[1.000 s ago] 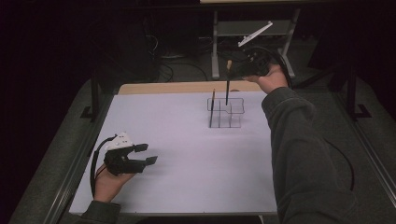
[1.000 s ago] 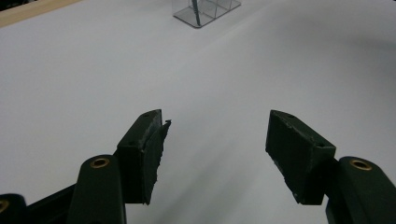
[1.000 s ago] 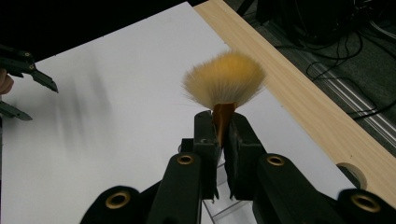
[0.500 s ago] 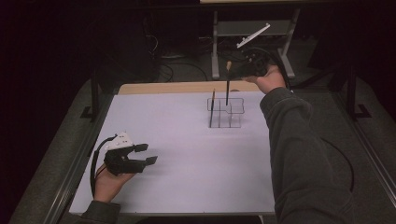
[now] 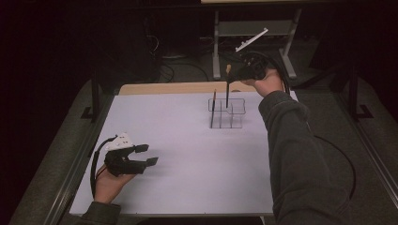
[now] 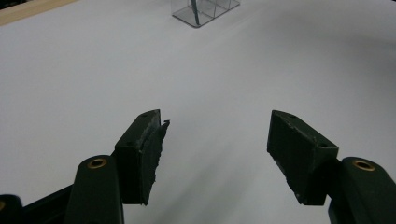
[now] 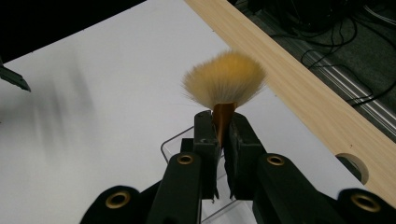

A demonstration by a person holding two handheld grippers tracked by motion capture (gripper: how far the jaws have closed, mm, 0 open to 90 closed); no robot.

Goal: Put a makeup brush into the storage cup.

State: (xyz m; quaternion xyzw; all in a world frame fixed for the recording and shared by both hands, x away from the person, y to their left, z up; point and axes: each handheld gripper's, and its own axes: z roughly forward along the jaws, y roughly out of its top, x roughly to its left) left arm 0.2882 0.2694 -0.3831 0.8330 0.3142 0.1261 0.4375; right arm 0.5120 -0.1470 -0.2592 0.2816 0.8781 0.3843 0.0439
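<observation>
White tabletop (image 5: 187,140) against a dark room. Right tongs (image 7: 223,140), clamped on the ferrule of a tan-bristled brush (image 7: 224,86), hold it upright above the clear divided organizer (image 5: 227,112), which already contains one dark brush (image 5: 213,108). Left tongs (image 5: 146,154), jaws spread wide and empty, rest near the front-left tabletop edge.

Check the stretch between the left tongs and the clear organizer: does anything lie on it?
Nothing: in the left gripper view, bare white tabletop runs from the open left tongs to the clear organizer.
</observation>
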